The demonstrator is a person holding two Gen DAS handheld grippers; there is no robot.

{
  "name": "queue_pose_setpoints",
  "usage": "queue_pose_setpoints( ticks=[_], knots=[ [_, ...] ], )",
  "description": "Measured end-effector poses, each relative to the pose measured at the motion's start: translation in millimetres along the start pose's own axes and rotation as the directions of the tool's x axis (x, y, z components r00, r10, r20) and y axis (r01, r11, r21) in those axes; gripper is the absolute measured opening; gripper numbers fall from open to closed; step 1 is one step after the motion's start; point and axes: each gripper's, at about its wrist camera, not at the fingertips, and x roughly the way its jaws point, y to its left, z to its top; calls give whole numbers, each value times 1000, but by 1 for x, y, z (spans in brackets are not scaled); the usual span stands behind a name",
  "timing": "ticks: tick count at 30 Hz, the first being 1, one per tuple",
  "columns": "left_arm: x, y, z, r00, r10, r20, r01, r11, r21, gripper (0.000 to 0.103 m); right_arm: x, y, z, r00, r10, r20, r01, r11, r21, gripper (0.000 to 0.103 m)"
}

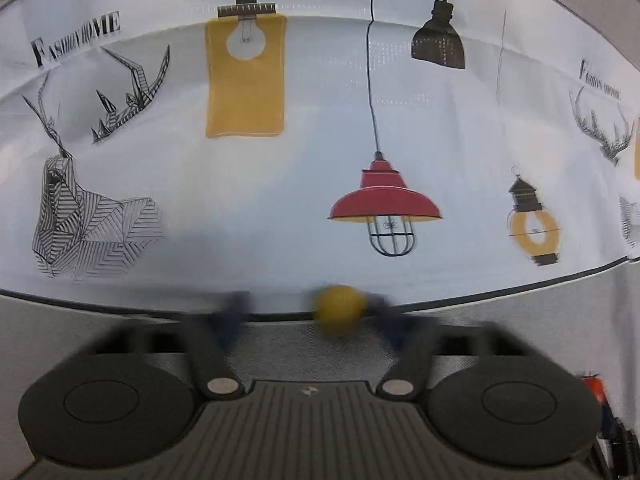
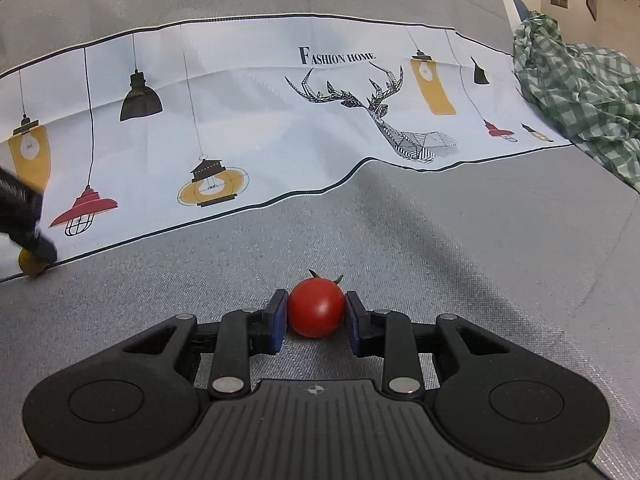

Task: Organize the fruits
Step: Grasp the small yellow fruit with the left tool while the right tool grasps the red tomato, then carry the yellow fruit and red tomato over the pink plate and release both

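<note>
A small yellow round fruit (image 1: 340, 311) lies at the near edge of the white printed cloth (image 1: 280, 184). It sits between the blurred blue-padded fingers of my left gripper (image 1: 310, 309), close against the right finger, with a clear gap to the left one, so the jaws stand open. From the right wrist view, the same yellow fruit (image 2: 29, 265) shows at the far left under the left gripper's dark fingers (image 2: 28, 224). My right gripper (image 2: 316, 301) is shut on a red cherry tomato (image 2: 316, 312) with a green stem, both pads pressing its sides just above the grey fabric (image 2: 440, 240).
The white cloth with lamp and deer prints (image 2: 260, 120) lies over grey fabric. A crumpled green checked cloth (image 2: 580, 92) is bunched at the far right. A red and dark object (image 1: 594, 390) shows at the right edge of the left wrist view.
</note>
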Motion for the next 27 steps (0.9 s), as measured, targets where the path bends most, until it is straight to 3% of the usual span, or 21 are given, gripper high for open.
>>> queue_pose_setpoints(
  ticks=[1, 3, 7, 13, 16, 21, 27],
  knots=[
    [-3, -2, 0, 1000, -1, 7, 1, 1000, 29, 27, 0, 0, 0, 1000, -1, 0, 1, 1000, 0, 31],
    [-7, -2, 1, 1000, -9, -3, 9, 1000, 20, 27, 0, 0, 1, 1000, -1, 1, 1, 1000, 9, 31],
    [-33, 4, -4, 999, 41, 20, -42, 998, 39, 27, -3, -7, 4, 1000, 2, 2, -2, 997, 73, 31],
    [-106, 29, -39, 996, 85, 3, -85, 996, 26, 27, -23, -9, 9, 999, 30, 37, -34, 994, 106, 31],
    [-148, 45, -68, 995, 97, -2, -97, 995, 13, 27, -54, -10, 14, 997, 71, 44, -75, 992, 100, 31],
    [-209, 75, -126, 993, 120, -13, -121, 992, -22, 27, -138, -16, 10, 977, 213, 12, -213, 975, 61, 31],
    [-277, 111, -190, 990, 138, -17, -139, 988, -69, 27, -240, -6, -17, 920, 377, -104, -381, 924, -20, 31]
  ],
)
